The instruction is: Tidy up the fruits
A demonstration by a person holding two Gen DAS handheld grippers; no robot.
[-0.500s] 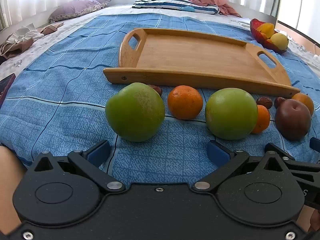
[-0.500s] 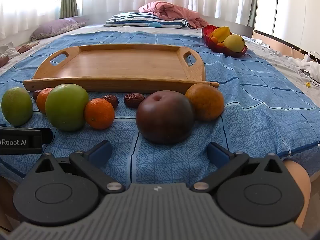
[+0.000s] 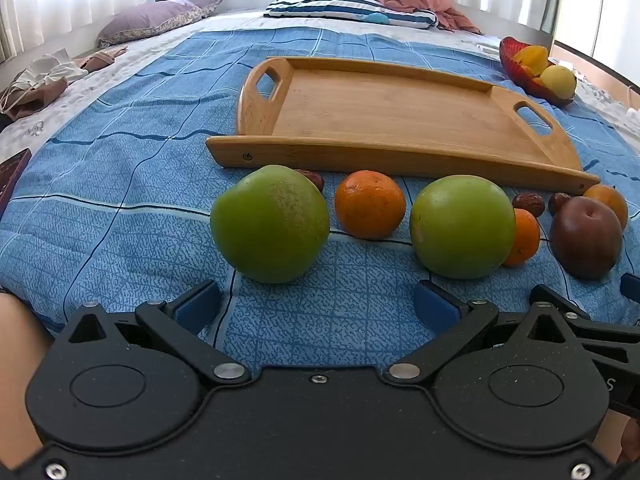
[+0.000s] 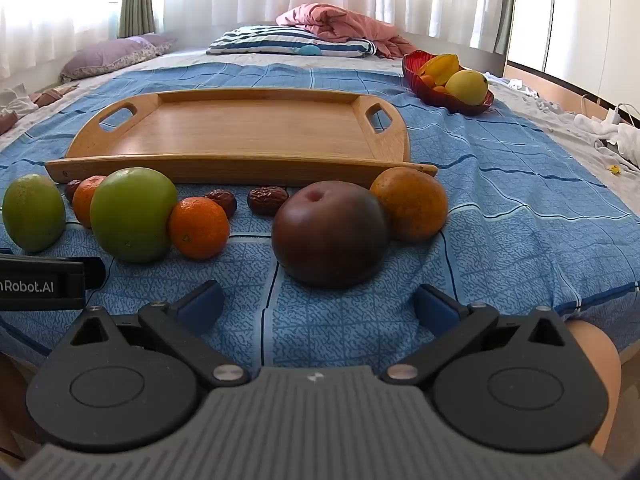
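Note:
A row of fruit lies on the blue bedspread in front of an empty wooden tray [image 3: 392, 120] [image 4: 240, 136]. In the left wrist view: a green fruit [image 3: 270, 224], an orange [image 3: 370, 204], a second green fruit [image 3: 462, 226], a small orange [image 3: 524, 236], a dark plum [image 3: 586, 238] and brown dates [image 3: 528, 204]. My left gripper [image 3: 316, 306] is open and empty, just short of the left green fruit. My right gripper [image 4: 318, 306] is open and empty, just short of the dark plum [image 4: 330, 234]; an orange [image 4: 410, 204] lies behind it.
A red bowl [image 4: 448, 92] with yellow fruit stands at the back right of the bed. Pillows [image 4: 292, 44] and a pink blanket [image 4: 340, 26] lie at the far end. The bed's edge runs under both grippers. The left gripper's side [image 4: 40, 284] shows in the right wrist view.

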